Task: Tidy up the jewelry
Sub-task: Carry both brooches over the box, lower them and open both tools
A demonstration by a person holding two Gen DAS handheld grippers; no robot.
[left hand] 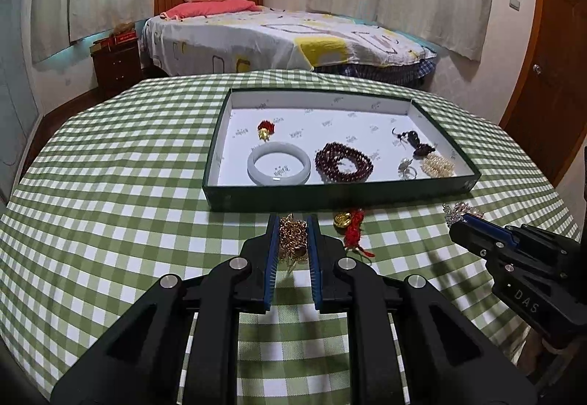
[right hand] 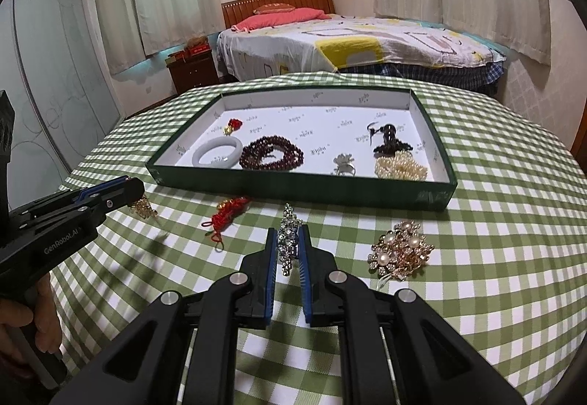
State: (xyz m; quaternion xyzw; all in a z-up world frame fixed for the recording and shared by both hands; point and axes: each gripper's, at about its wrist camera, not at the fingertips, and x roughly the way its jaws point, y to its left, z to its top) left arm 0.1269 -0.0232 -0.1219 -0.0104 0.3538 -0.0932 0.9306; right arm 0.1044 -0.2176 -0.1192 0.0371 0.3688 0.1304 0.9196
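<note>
My left gripper [left hand: 292,221] is shut on a bunched gold chain [left hand: 291,238], held just above the checked cloth in front of the tray. My right gripper [right hand: 288,232] is shut on a silver rhinestone piece [right hand: 288,241], which also hangs between the pads. The green tray [left hand: 330,194] with white lining holds a pale jade bangle [left hand: 279,162], a dark red bead strand [left hand: 343,162], a pearl cluster [left hand: 438,165], a silver ring [left hand: 406,168], a dark bead piece [left hand: 416,142] and a small red-gold charm [left hand: 266,130]. In the right wrist view the left gripper [right hand: 137,190] shows at the left.
A red cord charm with a gold ingot [left hand: 352,227] lies on the cloth between the grippers. A gold and pearl brooch [right hand: 401,249] lies to the right of my right gripper. A hand [right hand: 22,324] grips the left handle. A bed [left hand: 279,38] stands beyond the table.
</note>
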